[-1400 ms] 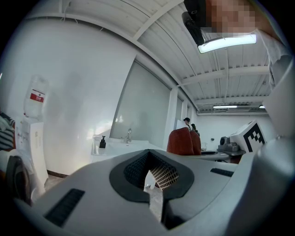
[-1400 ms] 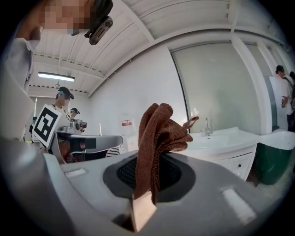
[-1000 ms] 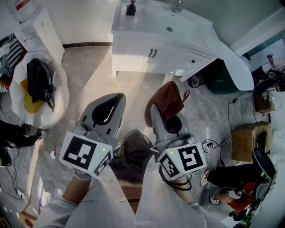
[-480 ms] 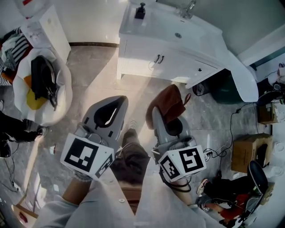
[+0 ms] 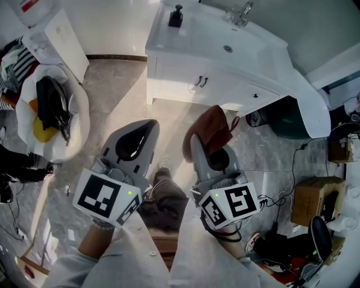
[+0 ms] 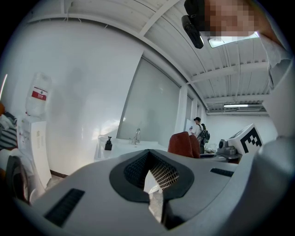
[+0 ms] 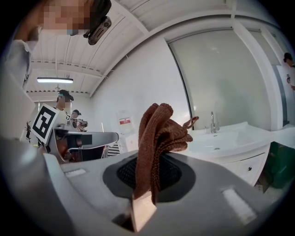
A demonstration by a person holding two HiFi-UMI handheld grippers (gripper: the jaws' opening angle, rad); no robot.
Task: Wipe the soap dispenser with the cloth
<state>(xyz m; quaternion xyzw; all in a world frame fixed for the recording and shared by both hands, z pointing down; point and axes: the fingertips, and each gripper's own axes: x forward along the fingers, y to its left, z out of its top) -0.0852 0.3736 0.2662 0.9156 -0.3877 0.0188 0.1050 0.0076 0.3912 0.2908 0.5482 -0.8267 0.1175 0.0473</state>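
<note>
Looking down from my head, I am standing on the floor point(image 5: 112, 95), well away from the white bench point(image 5: 185, 42). The soap dispenser point(image 5: 176, 16) is sitting on the bench's far left corner, next to the sink. My right tongs point(image 5: 198, 147) are pinching the brown cloth point(image 5: 212, 128), which is sticking up out of them. My left tongs point(image 5: 140, 132) are beside them, with the tips together.

In the left gripper view, the left tongs point(image 6: 152, 184) are pressed nearly shut, with only a thin slit and nothing inside. The soap dispenser point(image 6: 108, 144) is looking small and far off.

In the right gripper view, the right tongs point(image 7: 146, 193) are squeezing the folded cloth point(image 7: 156, 133) tight. I am seeing the bench point(image 7: 230, 140) and tap here, but not the soap dispenser.

I think I am at the carrying step, and no wiping is happening yet. Next I am needing to step up to the bench and bring the cloth to the dispenser's side. The left tongs may be needed to steady it.
</note>
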